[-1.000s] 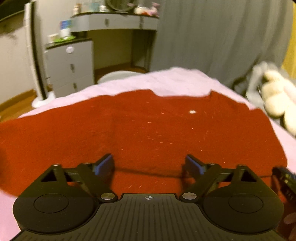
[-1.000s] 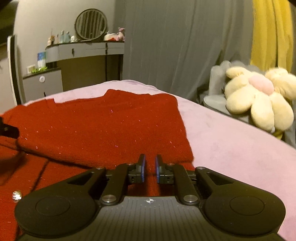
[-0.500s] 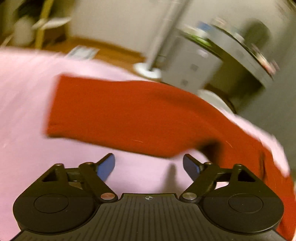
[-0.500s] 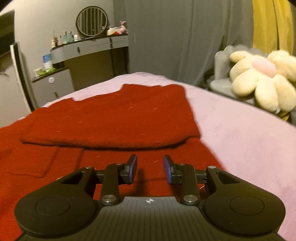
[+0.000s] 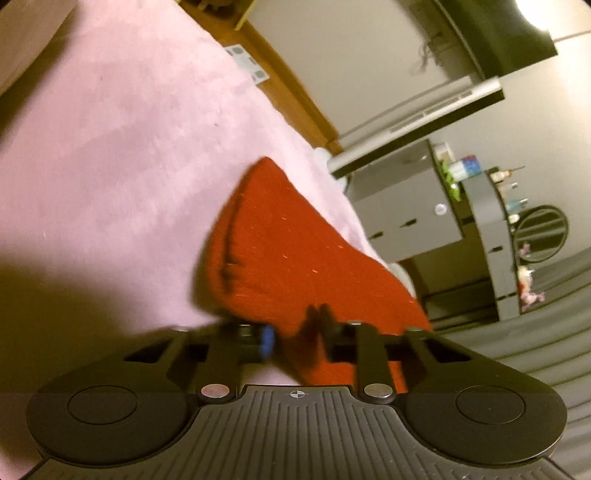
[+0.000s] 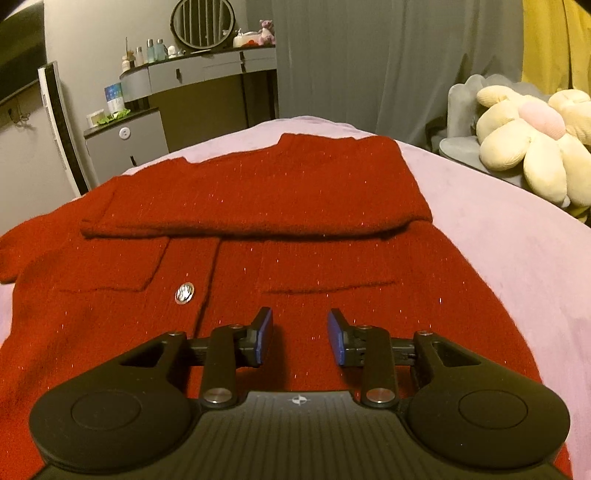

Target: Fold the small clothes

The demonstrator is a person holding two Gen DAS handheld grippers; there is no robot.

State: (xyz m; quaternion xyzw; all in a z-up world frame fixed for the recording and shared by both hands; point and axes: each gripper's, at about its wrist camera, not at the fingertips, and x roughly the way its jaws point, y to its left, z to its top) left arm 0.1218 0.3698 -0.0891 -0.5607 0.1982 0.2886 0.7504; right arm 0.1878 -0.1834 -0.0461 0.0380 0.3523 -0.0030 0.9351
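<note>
Red knit cardigan (image 6: 295, 258) spread flat on pink bed cover (image 6: 498, 251), front side up. One sleeve (image 6: 258, 195) folded across chest, lying as a wide band from right shoulder toward left edge. Two patch pockets below the band: left pocket (image 6: 110, 262) with visible flap edge, right pocket (image 6: 328, 288) only as a seam line. Silver button (image 6: 184, 292) beside centre placket. Fine glitter threads all over the knit.

Right gripper (image 6: 300, 341) hovering over lower hem area, blue pads parted with a clear gap, nothing between them.

Left gripper (image 5: 295, 338) closed down on red fabric, pinching the other sleeve (image 5: 288, 258); cuff end pointing away, ribbed edge visible at left side. Sleeve raised off the bed cover (image 5: 110, 147) near the gripper; far end contact unclear. Left view strongly tilted and motion-blurred.

Around: grey vanity desk (image 6: 207, 74) with round mirror (image 6: 202, 23), bottles (image 6: 151, 50) and small plush toy (image 6: 266, 31) on top. Grey drawer unit (image 6: 125, 144) with green items on it, white upright fan or heater (image 6: 59, 125) beside. Grey curtain (image 6: 351, 59), yellow curtain (image 6: 554, 40) at far right. Cream flower-shaped plush (image 6: 532, 144) on grey seat (image 6: 465, 144) next to bed, well apart from cardigan. Wooden floor (image 5: 288, 85) beyond bed edge in left view.

Folded sleeve covers upper chest and collar zone; gripper bodies hide lower hem in both views.
</note>
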